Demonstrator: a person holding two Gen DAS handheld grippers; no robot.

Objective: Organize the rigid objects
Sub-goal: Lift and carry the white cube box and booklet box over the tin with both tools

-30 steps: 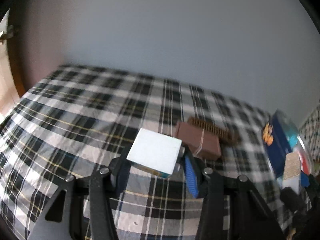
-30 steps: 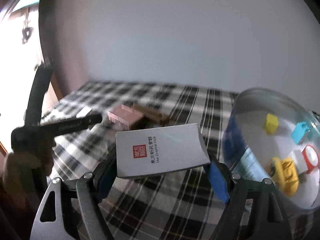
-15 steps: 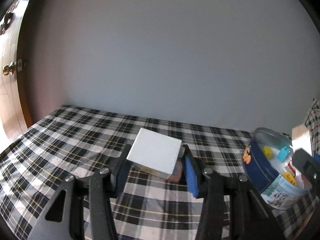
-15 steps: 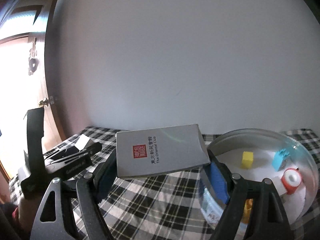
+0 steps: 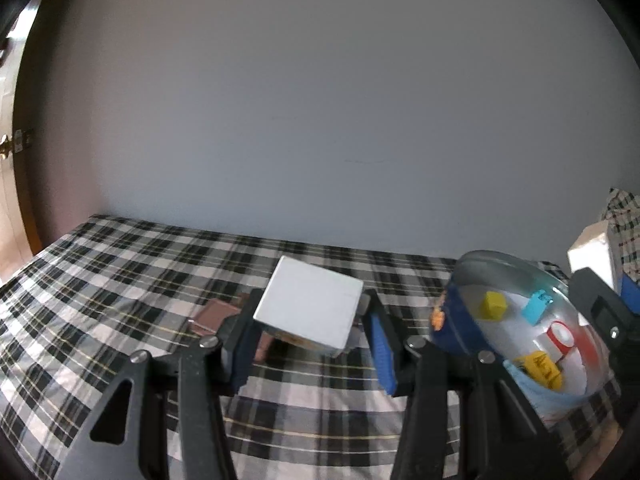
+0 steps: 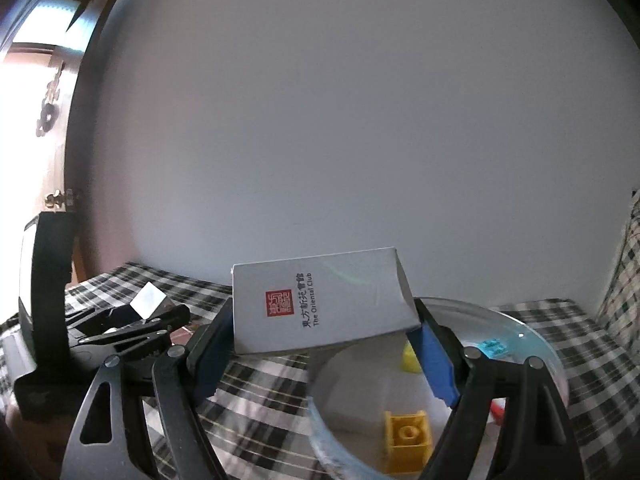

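Note:
My left gripper (image 5: 310, 344) is shut on a small white box (image 5: 310, 306) and holds it above the plaid cloth. My right gripper (image 6: 320, 344) is shut on a flat grey box (image 6: 320, 306) with a red seal and "The Oriental Club" print, held at the left rim of a round blue tin (image 6: 536, 344). The tin holds yellow, cyan and red-white toy bricks (image 6: 408, 440). In the left wrist view the tin (image 5: 460, 328) stands at the right, with the right gripper and its box (image 5: 592, 256) beyond it. A brown block (image 5: 212, 316) lies behind the left fingers.
A black-and-white plaid cloth (image 5: 100, 280) covers the surface, which ends at a plain grey wall. A wooden door with a knob (image 6: 56, 198) is at the far left. The left gripper (image 6: 152, 312) with its white box shows in the right wrist view at the left.
Both grippers have tilted up and moved nearer the tin, still holding their boxes. The right gripper's box now hangs over the tin's left rim. The brown block now shows left of the left gripper's box.

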